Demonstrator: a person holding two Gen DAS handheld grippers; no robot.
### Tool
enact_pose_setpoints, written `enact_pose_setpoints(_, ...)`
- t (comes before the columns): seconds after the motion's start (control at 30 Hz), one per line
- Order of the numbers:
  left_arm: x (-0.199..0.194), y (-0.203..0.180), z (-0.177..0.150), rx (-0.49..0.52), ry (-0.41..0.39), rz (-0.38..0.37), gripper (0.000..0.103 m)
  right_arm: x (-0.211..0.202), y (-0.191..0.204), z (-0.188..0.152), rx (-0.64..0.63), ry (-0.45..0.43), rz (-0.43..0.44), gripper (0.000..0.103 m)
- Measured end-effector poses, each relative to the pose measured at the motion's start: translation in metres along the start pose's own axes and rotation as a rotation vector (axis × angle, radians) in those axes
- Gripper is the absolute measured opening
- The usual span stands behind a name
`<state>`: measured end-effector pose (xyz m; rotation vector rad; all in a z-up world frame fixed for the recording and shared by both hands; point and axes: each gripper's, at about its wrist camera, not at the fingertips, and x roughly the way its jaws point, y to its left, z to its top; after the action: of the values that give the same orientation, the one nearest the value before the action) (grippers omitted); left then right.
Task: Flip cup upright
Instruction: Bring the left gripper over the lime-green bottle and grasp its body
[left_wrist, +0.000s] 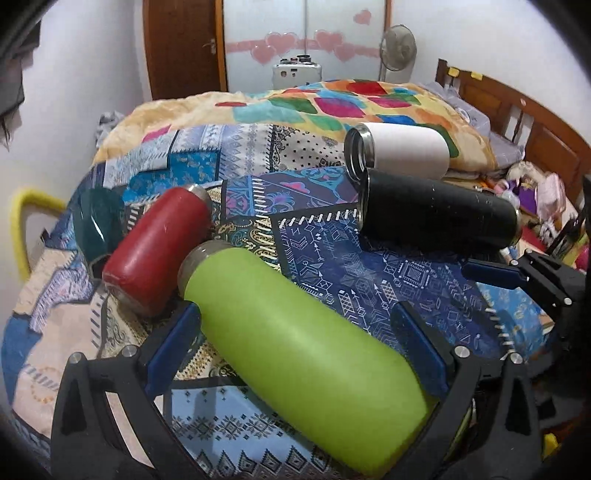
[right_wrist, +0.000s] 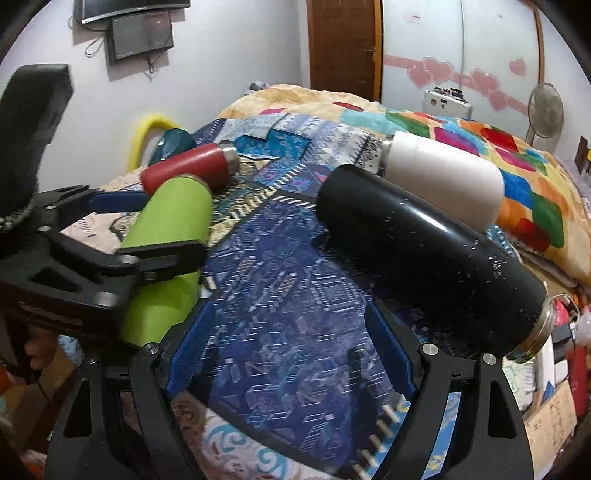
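From your left wrist cam, the left gripper (left_wrist: 295, 339) has its jaws spread wide on either side of the green cup (left_wrist: 306, 347), which is lying on its side on the patterned blue cloth (left_wrist: 388, 280). The blue pads sit just beside the cup body, and whether either one touches it is hard to call. The red cup (left_wrist: 155, 247) lies on its side right next to the green one's neck end. Further back, the black cup (left_wrist: 439, 214) and the white cup (left_wrist: 402, 147) are both lying down too, touching each other, open mouths facing left.

On your right wrist cam, the right gripper (right_wrist: 291, 354) is wide open with nothing between the fingers, just the cloth (right_wrist: 280, 288) below. The black cup (right_wrist: 424, 251) lies just beyond the right-hand finger, with the white cup (right_wrist: 443, 177) behind and against it. Over on the left you can see your left gripper (right_wrist: 147, 229) straddling the green cup (right_wrist: 166, 251), with the red cup (right_wrist: 192, 166) behind that.
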<state>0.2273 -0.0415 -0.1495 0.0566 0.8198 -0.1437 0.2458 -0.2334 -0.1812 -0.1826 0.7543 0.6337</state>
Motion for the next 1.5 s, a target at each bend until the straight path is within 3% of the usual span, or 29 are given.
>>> enact_pose_setpoints(0.27,0.005,0.000,0.008,0.033,0.008,-0.020,0.103,0.010,0.009,-0.007,0.056,-0.003,0.081,0.081)
enact_pose_setpoints(0.4,0.007,0.000,0.009,0.074,0.034,-0.031,0.101,0.003,0.003,-0.011,0.057,-0.016,0.030,0.081)
enact_pose_setpoints(0.63,0.014,0.009,0.012,0.124,0.161,-0.051,0.096,-0.020,-0.014,-0.009,0.074,-0.079,-0.049,0.081)
enact_pose_setpoints(0.77,0.017,0.008,0.015,0.141,0.196,-0.053,0.095,-0.025,-0.015,-0.005,0.083,-0.111,-0.034,0.081)
enact_pose_setpoints(1.07,0.026,-0.001,0.032,0.169,0.193,-0.045,0.069,-0.023,-0.012,-0.003,0.089,-0.135,-0.023,0.081)
enact_pose_setpoints(1.2,0.027,0.000,0.033,0.165,0.202,-0.053,0.070,-0.029,-0.018,-0.003,0.093,-0.144,-0.040,0.081)
enact_pose_setpoints(1.3,0.029,0.006,0.031,0.113,0.280,-0.067,0.071,-0.035,-0.020,-0.003,0.090,-0.166,-0.055,0.081)
enact_pose_setpoints(1.5,0.032,0.005,0.029,0.127,0.318,-0.064,0.074,-0.035,-0.018,-0.002,0.111,-0.184,-0.021,0.081)
